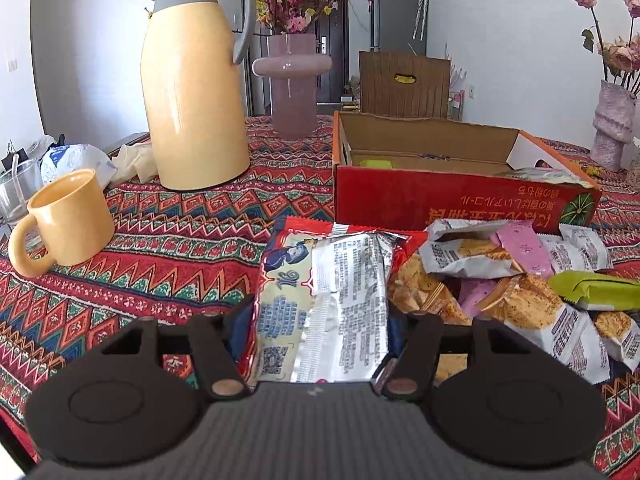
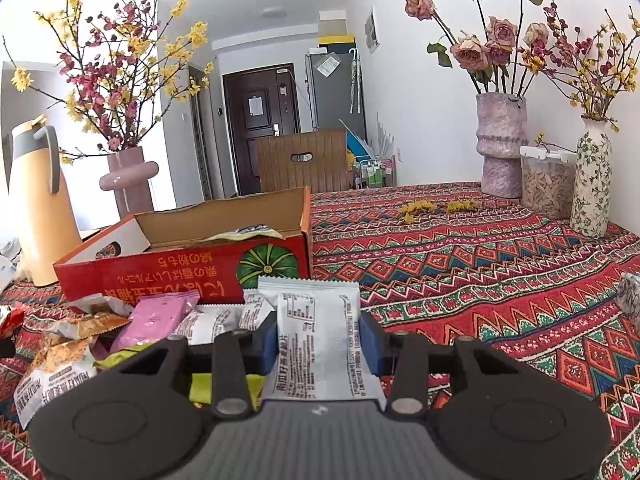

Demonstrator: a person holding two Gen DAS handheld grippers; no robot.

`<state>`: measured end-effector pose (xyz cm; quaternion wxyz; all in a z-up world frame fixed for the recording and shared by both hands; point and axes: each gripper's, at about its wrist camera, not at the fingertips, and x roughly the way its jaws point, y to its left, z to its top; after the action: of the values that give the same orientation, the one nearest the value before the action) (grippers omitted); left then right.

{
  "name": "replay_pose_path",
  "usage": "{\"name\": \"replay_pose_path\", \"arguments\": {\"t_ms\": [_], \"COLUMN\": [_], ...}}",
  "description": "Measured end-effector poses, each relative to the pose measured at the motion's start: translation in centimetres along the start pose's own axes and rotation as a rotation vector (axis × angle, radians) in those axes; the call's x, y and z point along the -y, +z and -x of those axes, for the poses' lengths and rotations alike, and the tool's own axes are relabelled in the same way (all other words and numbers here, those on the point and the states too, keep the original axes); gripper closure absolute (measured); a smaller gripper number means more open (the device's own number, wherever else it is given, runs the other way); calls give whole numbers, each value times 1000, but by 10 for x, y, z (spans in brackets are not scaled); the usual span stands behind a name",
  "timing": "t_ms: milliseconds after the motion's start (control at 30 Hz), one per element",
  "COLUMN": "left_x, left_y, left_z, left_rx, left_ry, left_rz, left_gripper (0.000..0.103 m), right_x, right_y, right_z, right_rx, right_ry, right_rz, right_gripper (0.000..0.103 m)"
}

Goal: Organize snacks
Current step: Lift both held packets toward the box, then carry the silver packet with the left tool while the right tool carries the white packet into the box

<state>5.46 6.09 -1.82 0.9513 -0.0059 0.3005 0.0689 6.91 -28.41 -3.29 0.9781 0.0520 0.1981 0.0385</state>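
Note:
My left gripper (image 1: 320,320) is shut on a large red and silver snack bag (image 1: 324,292), held just above the patterned tablecloth. My right gripper (image 2: 319,340) is shut on a small white snack packet (image 2: 316,328). An open red cardboard box (image 1: 452,200) stands behind the snacks, with a few packets inside; it also shows in the right wrist view (image 2: 180,272). A pile of small snack packets (image 1: 520,280) in white, pink and green lies in front of the box, to the right of my left gripper; the pile shows left of my right gripper (image 2: 120,332).
A yellow thermos jug (image 1: 192,88) and yellow mug (image 1: 68,220) stand at the left. A pink vase (image 1: 292,80) is behind. At the right are a purple vase (image 2: 502,144), a plastic container (image 2: 548,180) and a floral vase (image 2: 592,184).

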Motion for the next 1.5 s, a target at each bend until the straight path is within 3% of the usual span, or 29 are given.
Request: {"name": "replay_pose_path", "arguments": {"t_ms": [333,400,467,667,733,800,967,1133,1233,1367,1500], "left_x": [21,26,32,42,39,33,15,4,2,-1,-1], "left_y": [44,53,62,79,76,69,48,34,27,24,24], "left_z": [4,3,0,-10,-12,-15,-35,-52,-59,-55,-52], "left_rx": [90,102,108,117,109,87,-40,-145,-185,-175,-157], "left_ry": [-32,-40,-52,-67,-59,-39,19,31,6,-28,-28], "left_rz": [-17,-21,-26,-19,-12,1,49,106,134,151,139], "left_gripper": [45,51,70,73,64,34,14,12,21,41,45], "right_x": [-18,-22,-26,-38,-40,-40,-37,-34,-33,-31,-30], "right_y": [36,44,52,69,68,65,54,48,46,43,43], "right_z": [-2,-6,-12,-30,-34,-36,-39,-37,-35,-33,-31], "right_rx": [77,88,97,101,94,82,50,40,37,30,33], "right_ry": [53,62,71,101,112,120,124,120,117,112,114], "right_rz": [31,38,45,49,47,43,29,20,17,12,10], "right_gripper": [62,62,62,62,62,62,62,62,62,62,62]}}
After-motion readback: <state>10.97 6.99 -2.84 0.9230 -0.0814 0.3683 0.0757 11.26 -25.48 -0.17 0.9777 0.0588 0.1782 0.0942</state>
